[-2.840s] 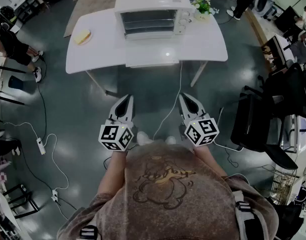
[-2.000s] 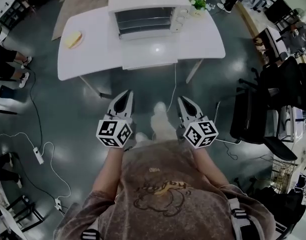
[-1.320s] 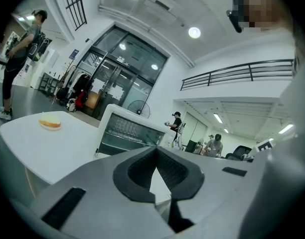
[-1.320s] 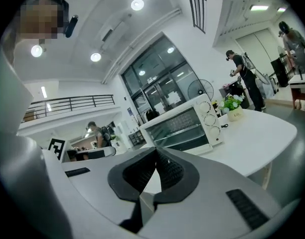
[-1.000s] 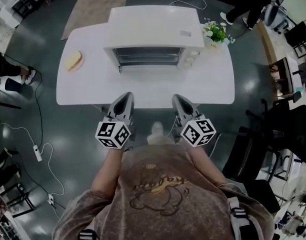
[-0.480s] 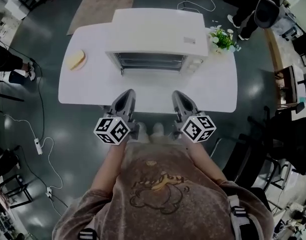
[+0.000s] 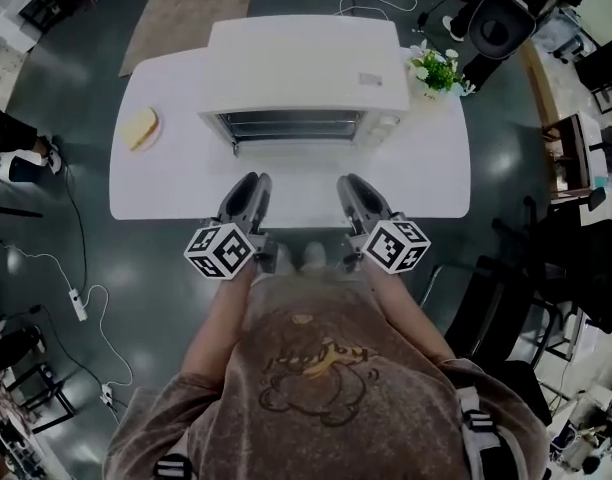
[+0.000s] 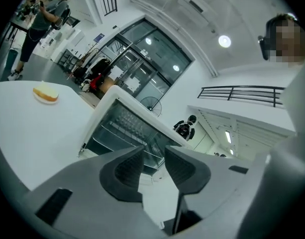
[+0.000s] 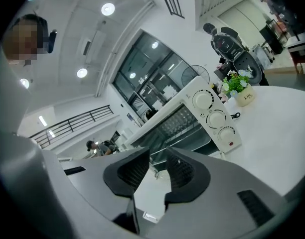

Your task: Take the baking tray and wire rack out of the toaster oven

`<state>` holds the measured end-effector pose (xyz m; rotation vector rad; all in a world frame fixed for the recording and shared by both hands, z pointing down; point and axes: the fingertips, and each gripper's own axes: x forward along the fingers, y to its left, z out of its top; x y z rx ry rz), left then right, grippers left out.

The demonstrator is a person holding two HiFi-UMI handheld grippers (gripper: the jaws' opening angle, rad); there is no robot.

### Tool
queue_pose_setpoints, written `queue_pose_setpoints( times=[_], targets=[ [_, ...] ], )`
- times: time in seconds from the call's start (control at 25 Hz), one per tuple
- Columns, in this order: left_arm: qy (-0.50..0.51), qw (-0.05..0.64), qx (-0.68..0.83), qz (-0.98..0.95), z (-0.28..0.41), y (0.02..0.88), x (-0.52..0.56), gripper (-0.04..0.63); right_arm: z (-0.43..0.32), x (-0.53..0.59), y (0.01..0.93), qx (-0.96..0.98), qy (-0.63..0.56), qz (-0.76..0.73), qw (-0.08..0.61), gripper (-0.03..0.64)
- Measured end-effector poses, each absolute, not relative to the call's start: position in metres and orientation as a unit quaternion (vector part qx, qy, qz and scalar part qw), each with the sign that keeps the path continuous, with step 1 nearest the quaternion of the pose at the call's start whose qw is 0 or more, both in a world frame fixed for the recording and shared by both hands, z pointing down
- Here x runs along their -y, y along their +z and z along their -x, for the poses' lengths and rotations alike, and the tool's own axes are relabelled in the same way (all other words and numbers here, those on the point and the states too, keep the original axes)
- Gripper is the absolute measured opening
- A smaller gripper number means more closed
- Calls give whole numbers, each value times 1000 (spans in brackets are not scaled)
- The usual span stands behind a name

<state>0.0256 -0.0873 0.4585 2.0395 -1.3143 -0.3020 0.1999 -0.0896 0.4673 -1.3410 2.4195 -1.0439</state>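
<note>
Both tools hang side by side over the near edge of the white surface [image 7: 426, 183], aimed straight at the mouth of the toaster oven [image 7: 304, 78]. That looks like a squared-up approach, 1 tool for each side of a wide shelf. The left tool [image 7: 251, 180] and the right tool [image 7: 352, 181] both have their jaws opening, with a clear gap and nothing between the pads, probably to be ready for a thin metal lip. Neither has reached the oven.

The oven door [image 8: 142, 180] appears folded down flat, so the shelves are exposed. The wire rack [image 8: 123, 119] sits on an upper level and the baking tray [image 8: 103, 144] below it, both inside the cavity.

From the head view the interior is only a dark slot, and tray and rack cannot be told apart there. In both gripper views the jaws cover the middle of the opening, so the front edges to be gripped are partly hidden. A slice of bread [image 7: 140, 128] and a potted plant [image 7: 436, 68] sit well aside.
</note>
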Motion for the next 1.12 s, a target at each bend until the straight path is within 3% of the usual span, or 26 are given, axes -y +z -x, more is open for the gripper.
queue_pose_setpoints(
  times=[0.2,0.36,1.12],
  targets=[
    [-138,389,487,-769,-26,476,104,224,-195,104,482,-794,-404,437,125,230],
    [-179,431,478,-744,-18,493,120,256,-190,119,500,-772,-438,440,138,236],
    [-227,534,476,-661,-7,598,209,255,-193,202,590,-697,-501,484,171,235]
  ],
)
